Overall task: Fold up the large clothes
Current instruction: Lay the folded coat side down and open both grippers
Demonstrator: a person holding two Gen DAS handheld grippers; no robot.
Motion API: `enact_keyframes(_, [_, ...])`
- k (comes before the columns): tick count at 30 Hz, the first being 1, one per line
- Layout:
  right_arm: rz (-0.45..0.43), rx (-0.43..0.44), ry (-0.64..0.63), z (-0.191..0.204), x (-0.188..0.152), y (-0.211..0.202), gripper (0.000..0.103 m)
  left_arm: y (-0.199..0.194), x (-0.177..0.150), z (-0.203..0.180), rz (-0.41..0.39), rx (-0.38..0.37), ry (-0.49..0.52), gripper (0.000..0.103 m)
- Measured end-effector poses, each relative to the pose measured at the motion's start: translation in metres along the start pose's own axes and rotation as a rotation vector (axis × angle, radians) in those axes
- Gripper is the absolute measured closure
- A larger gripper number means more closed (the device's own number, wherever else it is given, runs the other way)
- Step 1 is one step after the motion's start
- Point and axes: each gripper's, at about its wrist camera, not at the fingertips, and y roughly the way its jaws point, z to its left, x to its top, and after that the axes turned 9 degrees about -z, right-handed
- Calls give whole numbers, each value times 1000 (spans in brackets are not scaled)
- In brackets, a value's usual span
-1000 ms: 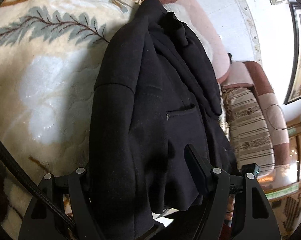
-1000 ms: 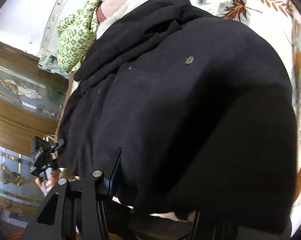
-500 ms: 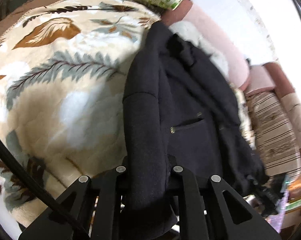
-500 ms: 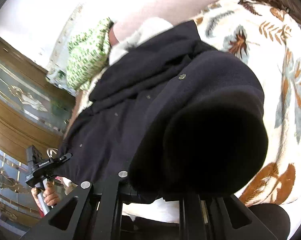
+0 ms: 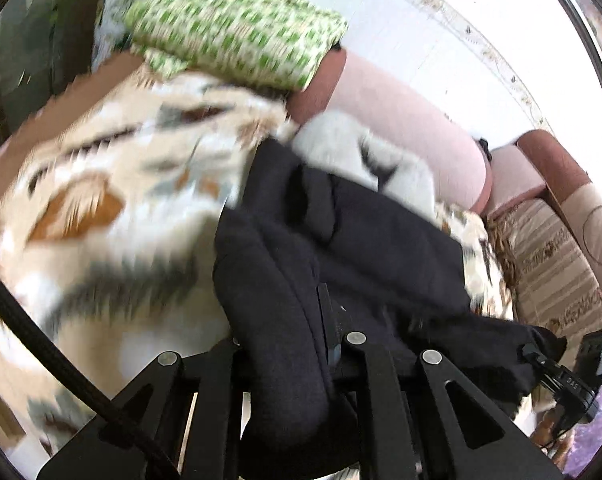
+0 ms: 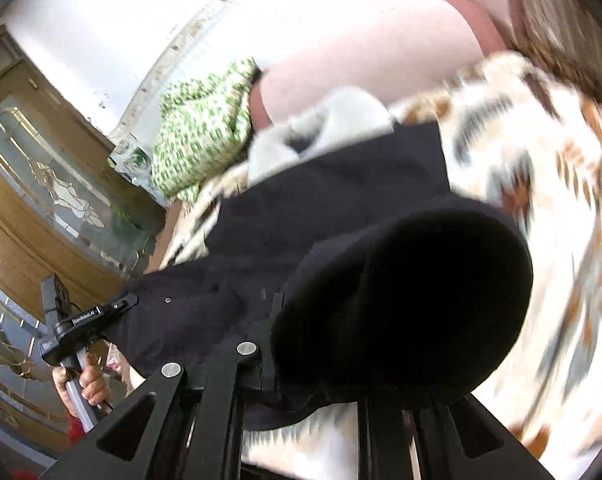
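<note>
A black coat (image 5: pixel 353 240) lies on a sofa covered by a cream leaf-patterned blanket (image 5: pixel 101 232). My left gripper (image 5: pixel 285 344) is shut on the coat's near edge; cloth bulges between and over its fingers. My right gripper (image 6: pixel 313 340) is shut on the coat's (image 6: pixel 341 216) other near corner, where a thick dark fold hangs over the fingers. Each gripper shows in the other's view: the right one at the coat's far corner (image 5: pixel 557 372), the left one held in a hand (image 6: pixel 81 320). The near edge is lifted off the blanket.
A green-and-white patterned cloth (image 5: pixel 237 28) lies on the sofa's pink backrest (image 5: pixel 401 120). A white fluffy cushion (image 5: pixel 361 156) sits behind the coat's collar. A striped armchair (image 5: pixel 553 264) stands to the right. A wooden glass-panelled door (image 6: pixel 41 200) is at the left.
Both grippers have shut on the coat's near edge and lifted it up and toward the backrest. The views now tilt upward and are blurred by motion.
</note>
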Motion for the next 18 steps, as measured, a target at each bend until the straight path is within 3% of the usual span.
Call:
enact_keyframes(5, [-38,-47,-37,16,73,37,88,52,77,-28,-21,60,44,89])
enact_keyframes(10, [-16,-110,5,6,138,103,88,141,138,-19,59,108,-77,89])
enact_keyframes(14, [19,-147,69,-27,171,174,88,216,154,-8,122,150,-128,89])
enact_keyframes(18, [73,-179,123,-62,179,242,87,295,153,0,186,205,-130,88])
